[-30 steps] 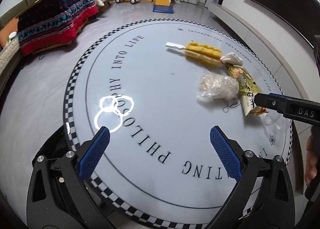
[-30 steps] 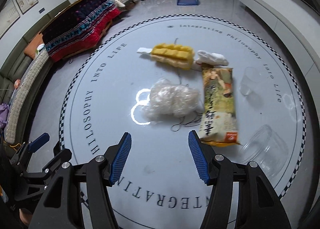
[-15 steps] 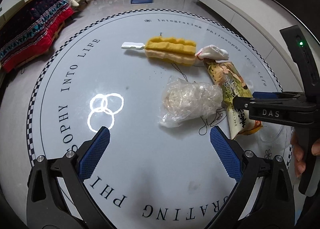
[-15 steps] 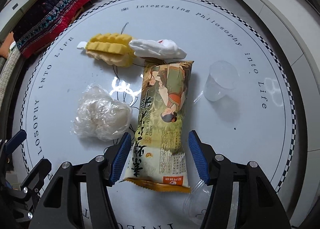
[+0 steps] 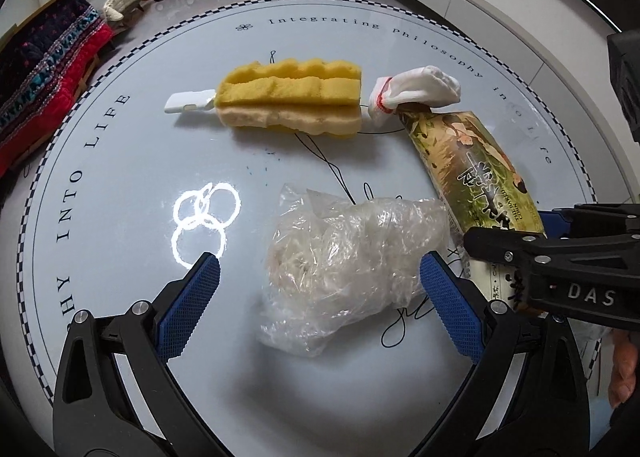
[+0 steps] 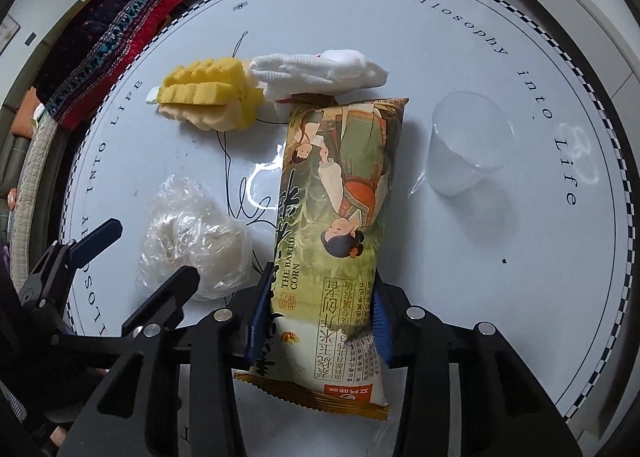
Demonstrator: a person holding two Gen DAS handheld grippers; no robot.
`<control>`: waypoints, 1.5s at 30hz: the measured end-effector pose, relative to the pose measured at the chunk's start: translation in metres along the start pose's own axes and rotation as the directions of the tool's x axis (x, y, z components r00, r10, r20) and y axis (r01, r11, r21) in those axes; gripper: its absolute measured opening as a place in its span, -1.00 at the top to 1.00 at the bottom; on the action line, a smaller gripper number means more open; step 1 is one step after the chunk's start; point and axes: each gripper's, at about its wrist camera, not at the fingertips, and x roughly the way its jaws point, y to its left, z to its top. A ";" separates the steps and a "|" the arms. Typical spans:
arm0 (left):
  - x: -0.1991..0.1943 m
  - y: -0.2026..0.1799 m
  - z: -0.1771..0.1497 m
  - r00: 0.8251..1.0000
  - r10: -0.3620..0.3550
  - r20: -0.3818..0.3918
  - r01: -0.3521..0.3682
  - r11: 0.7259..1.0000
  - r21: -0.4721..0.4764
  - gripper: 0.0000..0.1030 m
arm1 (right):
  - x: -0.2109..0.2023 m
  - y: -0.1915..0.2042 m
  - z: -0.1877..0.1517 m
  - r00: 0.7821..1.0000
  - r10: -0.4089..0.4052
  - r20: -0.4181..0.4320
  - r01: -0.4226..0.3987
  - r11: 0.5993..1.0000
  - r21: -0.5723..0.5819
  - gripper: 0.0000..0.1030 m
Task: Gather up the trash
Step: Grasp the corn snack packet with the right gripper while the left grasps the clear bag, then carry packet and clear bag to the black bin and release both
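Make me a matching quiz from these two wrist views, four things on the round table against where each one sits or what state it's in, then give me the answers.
Things:
1. corn snack packet
2. crumpled clear plastic bag
3. clear plastic cup
4. yellow sponge

States:
A. lying on its side, alone, with nothing touching it
B. pinched at its near end by the right gripper, whose jaws have just been closing
C. between the open jaws of the left gripper, not squeezed
D. beside the white cloth, with a white handle sticking out of its far end

Pairs: 1-B, 2-C, 3-A, 4-D
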 end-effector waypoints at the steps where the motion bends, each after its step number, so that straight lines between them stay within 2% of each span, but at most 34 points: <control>1: 0.002 -0.001 0.000 1.000 -0.005 0.009 0.005 1.000 0.006 -0.88 | 0.000 0.000 0.000 1.000 -0.002 0.000 0.002 1.000 -0.001 0.15; 3: 0.004 -0.003 0.000 1.000 -0.007 0.028 0.006 1.000 0.020 -0.88 | -0.001 0.000 -0.001 1.000 -0.006 0.002 0.006 1.000 -0.005 0.15; 4: 0.005 -0.004 -0.001 0.999 -0.002 0.034 0.001 1.000 0.027 -0.80 | -0.001 0.000 0.000 1.000 -0.007 0.005 0.007 1.000 -0.006 0.15; 5: 0.006 -0.006 -0.001 0.999 -0.008 0.035 0.007 0.999 0.034 -0.67 | -0.001 0.000 -0.001 1.000 -0.007 0.007 0.007 1.000 -0.006 0.15; 6: 0.008 -0.007 -0.001 0.999 -0.026 0.032 0.025 0.999 0.034 -0.26 | -0.002 0.000 -0.002 1.000 -0.009 0.010 0.009 1.000 -0.008 0.15; 10: -0.002 -0.003 -0.007 0.997 -0.060 0.043 0.060 0.998 0.006 0.07 | -0.003 0.004 -0.004 1.000 -0.004 0.013 0.004 1.000 -0.002 0.16; 18: -0.052 0.020 -0.032 0.996 -0.035 0.084 0.038 0.998 -0.040 0.09 | -0.022 0.027 -0.023 0.999 0.024 0.024 -0.023 1.000 -0.020 0.17; 30: -0.122 0.063 -0.081 0.985 -0.005 0.171 0.031 0.988 -0.150 0.08 | -0.057 0.084 -0.071 0.998 0.039 0.057 -0.034 0.996 -0.082 0.17; 33: -0.138 0.075 -0.097 0.982 0.002 0.191 0.033 0.984 -0.176 0.08 | -0.063 0.093 -0.080 0.990 0.136 0.035 -0.133 0.989 -0.067 0.17; 36: -0.149 0.088 -0.110 0.978 0.006 0.208 0.038 0.977 -0.208 0.08 | -0.067 0.112 -0.092 0.998 0.017 0.059 -0.010 0.993 -0.120 0.17; 37: -0.153 0.092 -0.114 0.976 0.007 0.217 0.041 0.976 -0.216 0.08 | -0.069 0.118 -0.097 0.998 0.005 0.069 0.005 0.991 -0.135 0.17; 45: -0.182 0.113 -0.145 0.963 0.017 0.268 0.055 0.964 -0.259 0.07 | -0.088 0.148 -0.119 0.995 0.011 0.100 0.007 0.983 -0.181 0.17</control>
